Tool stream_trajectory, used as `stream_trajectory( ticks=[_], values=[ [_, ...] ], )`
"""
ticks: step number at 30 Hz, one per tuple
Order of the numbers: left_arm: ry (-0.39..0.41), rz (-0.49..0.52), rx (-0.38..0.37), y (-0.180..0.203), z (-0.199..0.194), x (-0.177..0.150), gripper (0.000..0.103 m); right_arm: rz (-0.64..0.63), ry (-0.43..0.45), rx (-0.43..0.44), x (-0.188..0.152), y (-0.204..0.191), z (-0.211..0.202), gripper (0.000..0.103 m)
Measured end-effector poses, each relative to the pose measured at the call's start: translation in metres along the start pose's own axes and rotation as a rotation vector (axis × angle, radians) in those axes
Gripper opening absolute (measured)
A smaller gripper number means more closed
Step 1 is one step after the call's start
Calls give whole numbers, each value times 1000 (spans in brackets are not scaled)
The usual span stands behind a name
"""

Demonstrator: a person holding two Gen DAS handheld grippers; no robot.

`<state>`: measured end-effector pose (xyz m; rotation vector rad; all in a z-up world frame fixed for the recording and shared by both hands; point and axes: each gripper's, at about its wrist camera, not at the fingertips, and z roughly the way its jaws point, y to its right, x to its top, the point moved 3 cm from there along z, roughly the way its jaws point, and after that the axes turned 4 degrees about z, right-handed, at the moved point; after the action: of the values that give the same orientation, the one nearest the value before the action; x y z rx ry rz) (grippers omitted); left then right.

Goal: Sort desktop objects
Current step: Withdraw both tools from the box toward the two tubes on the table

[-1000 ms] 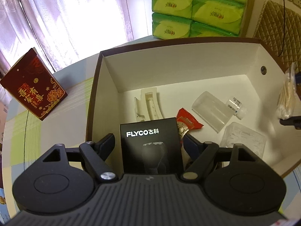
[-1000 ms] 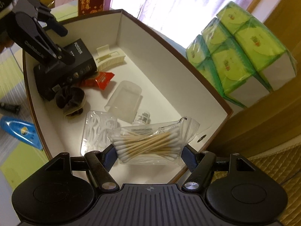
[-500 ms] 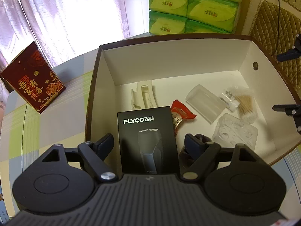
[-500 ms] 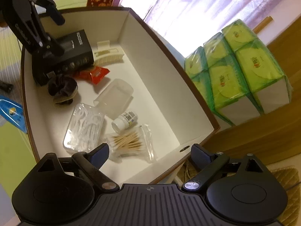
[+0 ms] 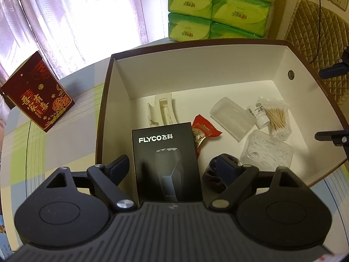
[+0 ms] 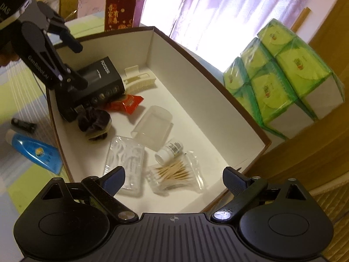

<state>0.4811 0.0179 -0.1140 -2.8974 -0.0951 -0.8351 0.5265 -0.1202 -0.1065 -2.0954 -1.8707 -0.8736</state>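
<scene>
A white-lined storage box holds several items. My left gripper straddles the black FLYCO shaver box, which rests in the near-left corner. Its jaws are opening and stand clear of both sides of the shaver box. My right gripper hovers open over the other end. Below it the bag of cotton swabs lies on the box floor, beside a small white bottle and a clear floss-pick case.
Also inside the storage box are a cream hair clip, a red candy wrapper, a clear tub and a dark scrunchie. Outside it are a red gift box, stacked green tissue packs and a blue tube.
My right gripper let go of the swab bag, which dropped into the storage box, and its jaws spread wide. My left jaws widened off the shaver box, which now lies lower.
</scene>
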Motion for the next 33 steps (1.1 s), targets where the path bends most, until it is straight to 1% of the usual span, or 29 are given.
stream_trajectory(
  ticks=[3,9,12,14,15,18,20,25,33],
  values=[
    [1,-3,1,1,-5,-2,86,55,20,8,0,-1,-6,94],
    [12,-17,-1,1,-18,-5,87,252,72,3,-4,0,-23,94],
    [19,-21,1,3,-27,-8,87,352,105,-5,-6,-2,-34,97],
    [24,-25,0,5,-34,-10,87,418,128,-14,-8,-3,-41,101],
    [28,-28,-1,5,-38,-11,87,454,138,-14,-9,-3,-45,101],
    [37,-36,-4,7,-50,-14,87,566,185,26,-13,-6,-60,101],
    [42,-39,-1,9,-58,-16,87,619,215,44,-15,-9,-70,101],
    [58,-56,17,8,-80,-27,87,673,252,33,-17,-25,-91,101],
    [82,-80,2,8,-111,-51,87,689,264,30,-23,-60,-111,101]
  ],
)
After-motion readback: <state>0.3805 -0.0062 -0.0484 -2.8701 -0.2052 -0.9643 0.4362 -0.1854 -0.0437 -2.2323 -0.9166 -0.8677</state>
